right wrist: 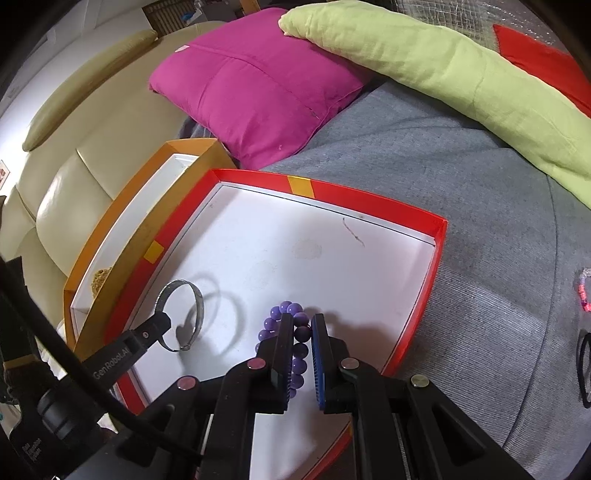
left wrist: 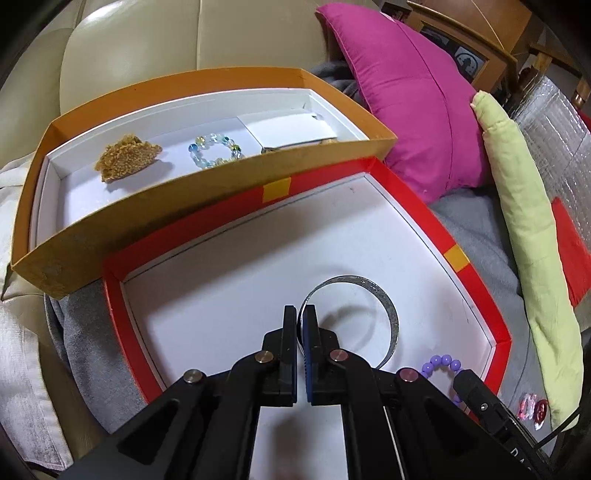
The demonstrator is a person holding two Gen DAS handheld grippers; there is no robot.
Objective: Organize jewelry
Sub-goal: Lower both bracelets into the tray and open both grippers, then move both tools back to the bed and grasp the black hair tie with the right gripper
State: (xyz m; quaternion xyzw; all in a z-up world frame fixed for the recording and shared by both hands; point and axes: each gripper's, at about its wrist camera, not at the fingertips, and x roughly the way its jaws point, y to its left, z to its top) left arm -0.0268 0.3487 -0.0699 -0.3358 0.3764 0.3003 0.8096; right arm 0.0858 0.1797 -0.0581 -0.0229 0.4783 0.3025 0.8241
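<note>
A cream leather sofa [left wrist: 140, 40] with padded back cushions fills the far side, its seat covered by a grey blanket [right wrist: 461, 206]. A magenta cushion [left wrist: 410, 103] rests on the blanket against the sofa back, and a long pale green bolster [right wrist: 443, 74] lies with one end on it. Behind the bolster is a silvery quilted sheet [left wrist: 554, 122] with a red patch [right wrist: 546, 59]. Wooden furniture [left wrist: 465, 33] stands beyond. A white wall [right wrist: 22, 85] shows behind the sofa; light is bright and even.

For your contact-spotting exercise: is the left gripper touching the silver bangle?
Touching. In the left wrist view the left gripper is shut on the silver bangle's band.
</note>
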